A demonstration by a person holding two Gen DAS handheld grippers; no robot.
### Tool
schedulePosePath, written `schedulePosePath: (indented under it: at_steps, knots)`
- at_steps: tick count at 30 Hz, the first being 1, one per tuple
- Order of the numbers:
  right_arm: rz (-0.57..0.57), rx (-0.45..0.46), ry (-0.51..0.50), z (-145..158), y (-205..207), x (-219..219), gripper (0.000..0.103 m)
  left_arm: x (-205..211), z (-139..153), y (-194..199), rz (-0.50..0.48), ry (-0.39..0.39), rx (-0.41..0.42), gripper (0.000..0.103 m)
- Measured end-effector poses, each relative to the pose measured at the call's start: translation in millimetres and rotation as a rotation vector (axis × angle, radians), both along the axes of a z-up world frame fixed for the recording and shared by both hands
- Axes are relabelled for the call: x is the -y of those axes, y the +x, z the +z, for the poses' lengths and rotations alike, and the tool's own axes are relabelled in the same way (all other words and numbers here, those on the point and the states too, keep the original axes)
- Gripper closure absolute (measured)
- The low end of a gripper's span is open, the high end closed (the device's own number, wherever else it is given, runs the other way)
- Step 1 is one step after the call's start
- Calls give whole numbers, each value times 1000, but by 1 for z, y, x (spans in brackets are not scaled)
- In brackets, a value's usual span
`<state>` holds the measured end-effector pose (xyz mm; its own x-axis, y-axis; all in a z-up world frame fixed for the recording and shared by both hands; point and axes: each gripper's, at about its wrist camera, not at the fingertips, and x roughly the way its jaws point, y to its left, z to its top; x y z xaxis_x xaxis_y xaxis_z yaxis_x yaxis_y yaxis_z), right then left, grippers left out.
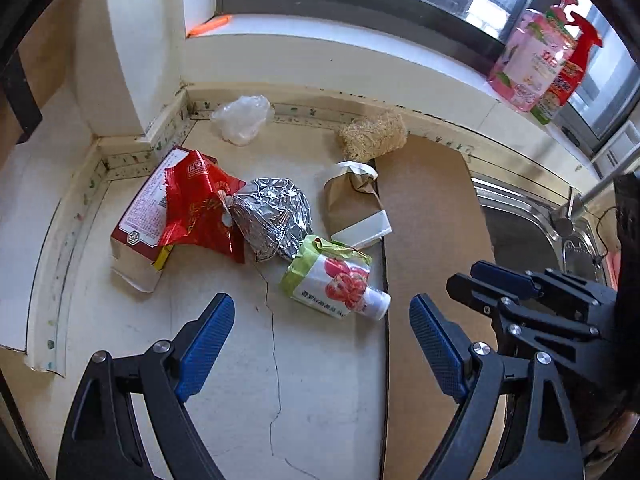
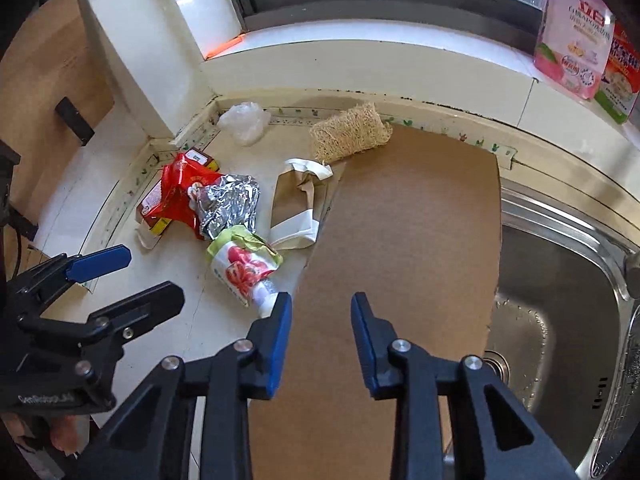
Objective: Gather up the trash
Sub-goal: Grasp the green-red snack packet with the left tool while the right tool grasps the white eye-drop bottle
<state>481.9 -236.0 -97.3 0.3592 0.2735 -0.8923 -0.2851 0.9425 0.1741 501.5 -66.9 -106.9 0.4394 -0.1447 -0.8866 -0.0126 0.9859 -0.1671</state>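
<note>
- Trash pile sits on the tabletop (image 1: 320, 380) towards the back-left corner; nearest piece is the drink bottle w/ red-fruit label (image 1: 340, 284), lying on its side.
- Bottle's long axis runs diagonally: crumpled green top points back-left into the pile, white cap end points front-right, towards both grippers.
- Cap end lies just beside the edge of the cardboard sheet (image 1: 432, 240); the label's green end touches the crumpled foil ball (image 1: 272, 220).
- Behind the foil: red snack wrapper (image 1: 200, 208) lying over a red carton (image 1: 140, 216); to the right, a brown paper bag (image 1: 352, 196) w/ white trim, partly on the cardboard.
- Further back, a clear plastic bag (image 1: 242, 120) in the corner and a loofah scrubber (image 1: 374, 136) by the wall — prob. not trash, can't say.
- Left gripper (image 1: 322, 340): fingers spread wide, nothing between them. Bottle lies straight ahead, centred in the gap, but its axis is skewed to the finger line.
- Right gripper (image 2: 320, 340): fingers partly closed, a clear gap left, holding nothing. It hangs over the cardboard; bottle cap is just beside its left fingertip (image 2: 280, 320), off to the left of the gap.
- Judgement: left is better lined up for the bottle; a small wrist roll would prob. set the fingers across the body. Right would need to shift left first.
- Sink (image 2: 560, 320) is right of the cardboard, well apart from the pile.
</note>
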Motion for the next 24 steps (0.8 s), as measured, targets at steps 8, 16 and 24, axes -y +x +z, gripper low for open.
schedulePosePath:
  at_steps: [8, 16, 24]
  knots:
    - [24, -55, 43, -30, 10, 5, 75, -1, -34, 46, 149, -61, -115, 16]
    - [45, -58, 76, -35, 15, 11, 75, 5, -60, 53, 191, -66, -181, 54]
    - [121, -73, 126, -35, 14, -5, 75, -18, -57, 38, 192, -151, -150, 67]
